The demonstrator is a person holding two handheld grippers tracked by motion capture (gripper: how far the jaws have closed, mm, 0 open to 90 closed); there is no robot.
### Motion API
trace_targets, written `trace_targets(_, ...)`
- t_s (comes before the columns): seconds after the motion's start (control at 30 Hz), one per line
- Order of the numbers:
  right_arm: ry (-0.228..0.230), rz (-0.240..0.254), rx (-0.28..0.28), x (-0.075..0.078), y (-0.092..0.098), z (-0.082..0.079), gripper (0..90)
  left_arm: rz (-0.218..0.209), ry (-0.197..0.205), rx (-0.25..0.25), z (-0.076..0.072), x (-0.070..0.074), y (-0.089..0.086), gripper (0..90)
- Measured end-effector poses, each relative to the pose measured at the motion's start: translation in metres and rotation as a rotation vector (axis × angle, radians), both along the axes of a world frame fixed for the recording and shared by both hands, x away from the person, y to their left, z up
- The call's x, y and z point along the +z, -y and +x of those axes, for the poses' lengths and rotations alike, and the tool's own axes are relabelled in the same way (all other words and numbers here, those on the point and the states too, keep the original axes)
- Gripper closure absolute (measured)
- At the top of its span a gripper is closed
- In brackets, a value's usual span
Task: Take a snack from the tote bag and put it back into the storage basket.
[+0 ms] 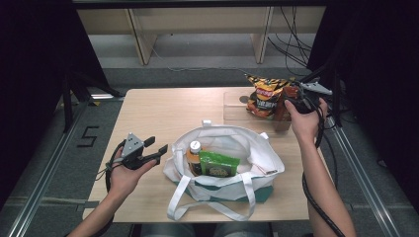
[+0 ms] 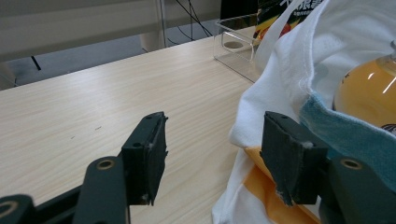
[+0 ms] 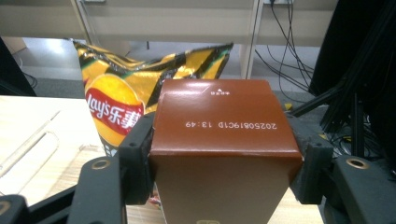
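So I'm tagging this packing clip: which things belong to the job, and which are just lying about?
In the job:
- brown carton, gripped by the right gripper
- white tote bag
- clear tray
- chip bag

Lying about:
- cables on the floor
- wooden shelf legs

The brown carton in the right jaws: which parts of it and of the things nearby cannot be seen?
- Brown carton: its bottom is cut off by the right gripper view's lower edge.
- Chip bag: its right part is hidden behind the carton.
- Bottle in the white tote bag: its lower body is hidden by the green packet, high view.
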State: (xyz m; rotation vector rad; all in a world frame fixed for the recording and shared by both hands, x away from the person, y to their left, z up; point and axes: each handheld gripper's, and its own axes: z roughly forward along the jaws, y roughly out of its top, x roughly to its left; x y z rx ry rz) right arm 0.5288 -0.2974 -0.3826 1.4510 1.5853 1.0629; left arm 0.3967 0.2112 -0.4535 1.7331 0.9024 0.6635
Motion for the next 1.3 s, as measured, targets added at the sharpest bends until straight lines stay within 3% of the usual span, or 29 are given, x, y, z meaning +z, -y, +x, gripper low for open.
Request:
trace_targets(0.13,-0.021,0.023,-0.014,-0.004,-0.002,-0.001,37.7,-0.002,0.006,-0.008,0.001,0.000,0.000,40.1)
trace_targets(0.27,-0.010,0.023,-0.018,-0.005,-0.002,-0.001,37.0,-0.004,0.005,-0.008,0.001,-0.001,0.000,40.1)
trace_targets(0.33,0.000,-0.005,0.003,-0.005,0.000,0.000,36.2,-0.002,0.006,-0.009,0.001,-0.001,0.000,40.1)
trace_targets(0.6,0.014,0.007,-0.026,-0.001,-0.004,-0.004,27.0,-0.003,0.007,-0.008,0.001,-0.001,0.001,40.1)
trace_targets(0.9,0.033,0.003,-0.012,0.002,-0.001,-0.012,26.5,0.000,-0.003,0.003,-0.001,0.000,0.001,40.1)
trace_targets(1.3,0.013,0.020,0.004,0.003,-0.001,-0.030,27.2,-0.003,-0.001,0.002,-0.001,0.000,0.001,40.1)
